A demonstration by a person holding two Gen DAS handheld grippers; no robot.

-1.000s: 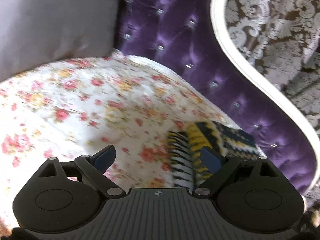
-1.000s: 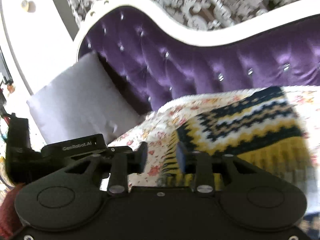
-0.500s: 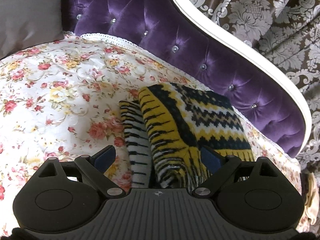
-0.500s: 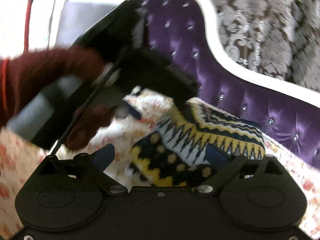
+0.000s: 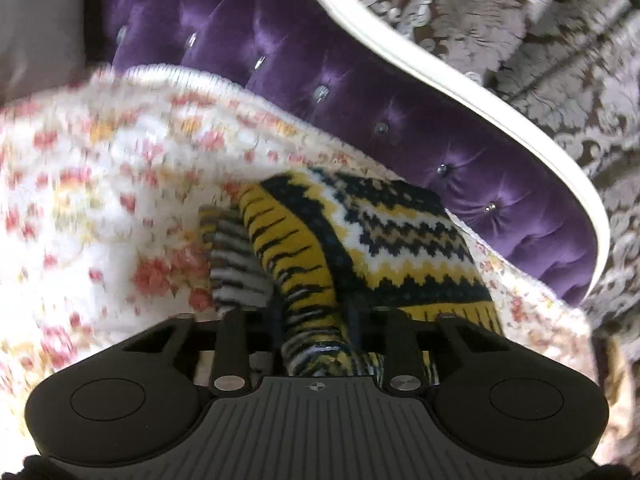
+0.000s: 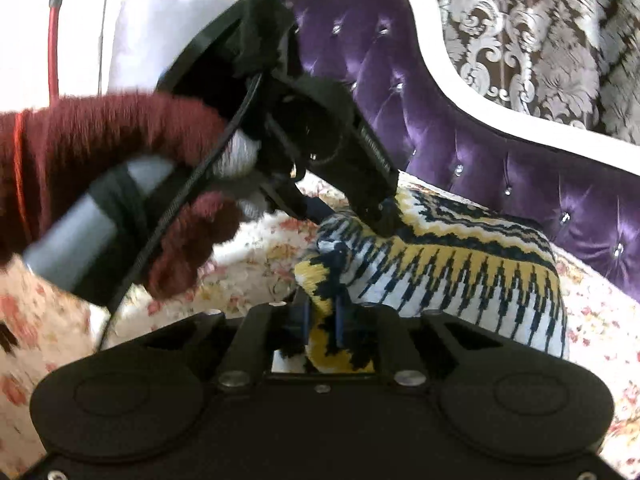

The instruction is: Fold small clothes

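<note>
A folded knit garment [image 5: 400,240] in yellow, navy and white zigzags lies on a floral cover [image 5: 100,200]. My left gripper [image 5: 314,320] is at its near striped edge, jaws closing, with a bunched fold of knit pinched between the fingers. The right wrist view shows the same garment [image 6: 460,272]. There my right gripper [image 6: 322,320] has its jaws closing on a yellow and navy corner, the blue pads pressing the knit. The left gripper [image 6: 352,216] reaches in from the left onto the garment's far edge, held by a hand in a dark red glove [image 6: 180,248].
A purple tufted backrest [image 5: 360,92] with a white curved frame [image 5: 440,68] rises behind the garment. A grey cushion [image 5: 36,20] leans at the far left. Patterned brown and silver wall covering [image 5: 540,40] lies beyond. The floral cover [image 6: 240,264] spreads left and in front.
Both grippers have moved in on the knit garment and gone from wide open to closed on its edge. The right gripper has rolled; the left gripper and gloved hand have entered its view.
</note>
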